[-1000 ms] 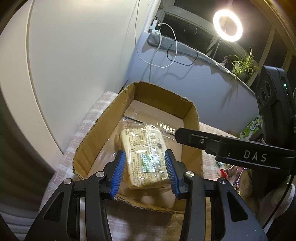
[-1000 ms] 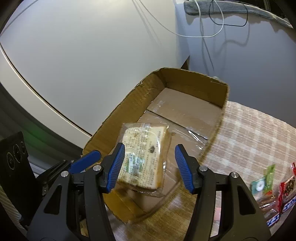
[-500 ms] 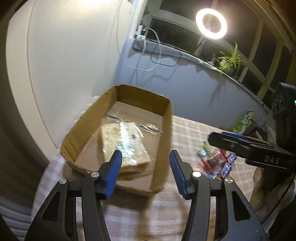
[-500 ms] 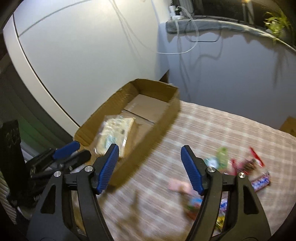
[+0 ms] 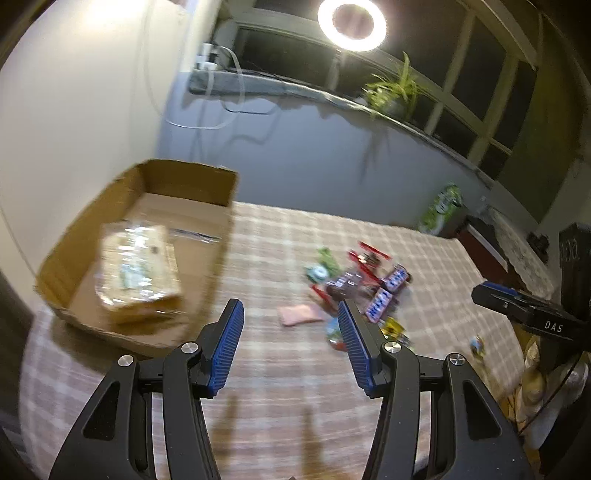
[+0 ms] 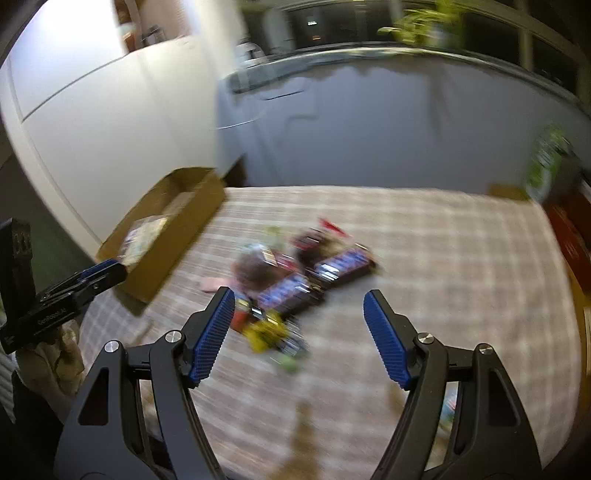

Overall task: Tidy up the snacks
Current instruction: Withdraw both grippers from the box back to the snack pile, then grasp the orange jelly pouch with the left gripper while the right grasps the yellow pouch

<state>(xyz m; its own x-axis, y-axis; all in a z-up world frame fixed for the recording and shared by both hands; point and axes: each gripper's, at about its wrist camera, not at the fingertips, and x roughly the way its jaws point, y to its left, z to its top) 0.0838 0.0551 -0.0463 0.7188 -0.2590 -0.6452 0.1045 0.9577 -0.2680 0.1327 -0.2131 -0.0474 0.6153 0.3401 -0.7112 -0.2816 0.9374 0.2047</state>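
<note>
In the cardboard box (image 5: 207,236) at the far left lies a wrapped cracker pack (image 5: 138,269); loose snacks (image 5: 354,284) are heaped mid-tablecloth (image 5: 288,387). The left gripper (image 5: 290,345) and right gripper (image 6: 299,332) gape wide, empty, having just been opening.

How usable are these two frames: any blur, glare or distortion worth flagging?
Left wrist: ring light blown out, mild smear on the cardboard box, fisheye bending. Right wrist: heavy motion blur, the snack pile unreadable; only the right gripper is sharp.
</note>
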